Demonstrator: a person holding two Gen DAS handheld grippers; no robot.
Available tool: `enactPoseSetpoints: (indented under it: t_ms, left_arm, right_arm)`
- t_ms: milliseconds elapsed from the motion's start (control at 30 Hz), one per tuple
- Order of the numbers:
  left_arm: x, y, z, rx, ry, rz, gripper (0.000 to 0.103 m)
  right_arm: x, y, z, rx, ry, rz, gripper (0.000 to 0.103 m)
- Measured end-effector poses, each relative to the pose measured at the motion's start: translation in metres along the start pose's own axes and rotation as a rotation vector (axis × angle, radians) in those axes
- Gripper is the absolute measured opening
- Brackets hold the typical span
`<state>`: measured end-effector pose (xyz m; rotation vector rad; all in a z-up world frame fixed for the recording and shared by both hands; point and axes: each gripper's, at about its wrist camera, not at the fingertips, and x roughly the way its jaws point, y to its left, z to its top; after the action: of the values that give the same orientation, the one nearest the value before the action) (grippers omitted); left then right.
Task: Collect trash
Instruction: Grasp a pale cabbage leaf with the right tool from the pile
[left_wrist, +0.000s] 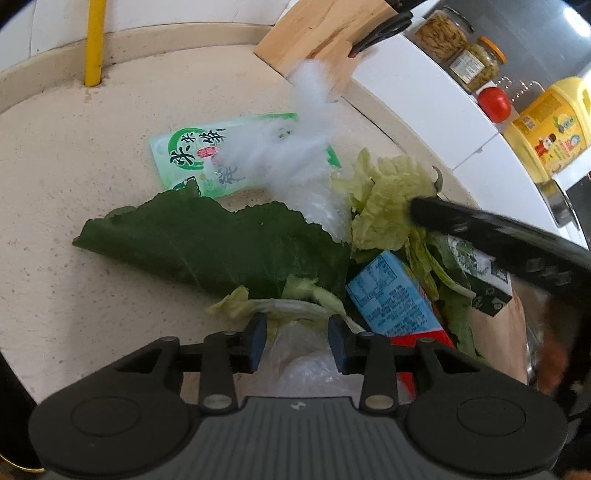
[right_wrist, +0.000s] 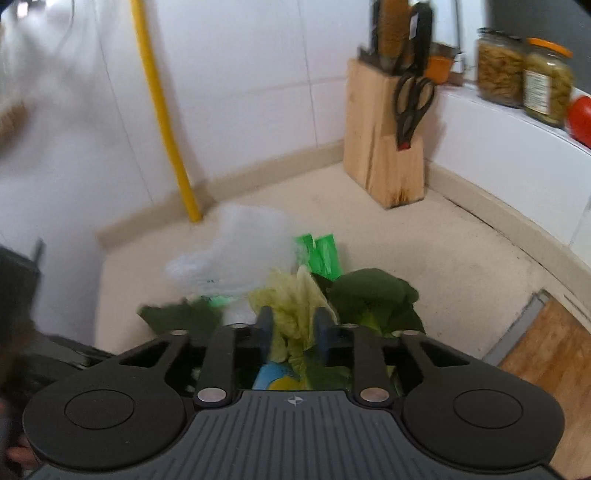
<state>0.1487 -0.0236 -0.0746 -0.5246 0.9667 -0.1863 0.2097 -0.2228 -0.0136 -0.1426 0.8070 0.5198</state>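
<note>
Trash (left_wrist: 332, 229) is lying heaped on the tabletop (left_wrist: 74, 184): leaves, wrappers, a blue carton (left_wrist: 391, 295). Right tool (right_wrist: 293, 328) is straddling a pale lettuce leaf (right_wrist: 291, 299), jaws apart and seemingly not yet clamping; left tool (left_wrist: 297, 343) is hovering apart over clear plastic. Next, I judge, closing and lifting.

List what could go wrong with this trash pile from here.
1. The right tongs have only pale lettuce between them; torn leaves may drop.
2. The clear plastic bag is blurred, apparently loose, and could slip away.
3. The left tongs stand open over plastic film, so nothing there looks secured.
</note>
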Motion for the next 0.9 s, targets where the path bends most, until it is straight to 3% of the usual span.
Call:
enactPoseSetpoints:
  t_ms: [133, 167, 200, 333, 433, 533, 667, 733, 767, 800, 900]
  left_arm:
    - [-0.001, 0.001, -0.001, -0.013, 0.002, 0.0, 0.033]
    - [-0.002, 0.001, -0.002, -0.014, 0.004, 0.002, 0.033]
    - [-0.003, 0.001, -0.003, -0.015, 0.006, 0.007, 0.034]
    - [-0.013, 0.006, -0.006, -0.029, -0.007, 0.001, 0.034]
    - [-0.016, 0.009, -0.004, -0.054, -0.015, -0.021, 0.034]
    - [-0.016, 0.01, -0.002, -0.069, -0.015, -0.043, 0.034]
    - [-0.012, 0.002, 0.001, -0.06, -0.002, -0.058, 0.035]
    - [-0.007, -0.004, 0.004, -0.045, -0.002, -0.054, 0.036]
    - [-0.005, -0.007, 0.006, -0.041, -0.004, -0.05, 0.04]
    - [0.0, -0.01, 0.009, -0.038, -0.004, -0.043, 0.041]
    - [0.01, -0.009, 0.011, -0.061, 0.017, -0.015, 0.041]
  right_arm:
    - [0.028, 0.012, 0.003, -0.086, 0.061, -0.011, 0.032]
    - [0.037, 0.013, 0.004, -0.102, 0.08, -0.036, 0.02]
    - [0.043, 0.011, 0.004, -0.093, 0.099, -0.042, 0.017]
    - [0.027, -0.002, 0.007, 0.012, 0.089, 0.016, 0.01]
    - [-0.009, -0.019, 0.007, 0.155, 0.013, 0.13, 0.001]
    - [-0.057, -0.028, 0.005, 0.243, -0.108, 0.22, 0.001]
    - [-0.096, -0.028, 0.006, 0.242, -0.193, 0.246, 0.001]
    - [-0.095, -0.023, 0.004, 0.189, -0.19, 0.221, 0.004]
    - [-0.088, -0.019, 0.002, 0.168, -0.185, 0.177, 0.014]
    - [-0.077, -0.015, 0.001, 0.135, -0.158, 0.143, 0.017]
    - [-0.035, -0.008, -0.001, 0.069, -0.07, 0.107, 0.018]
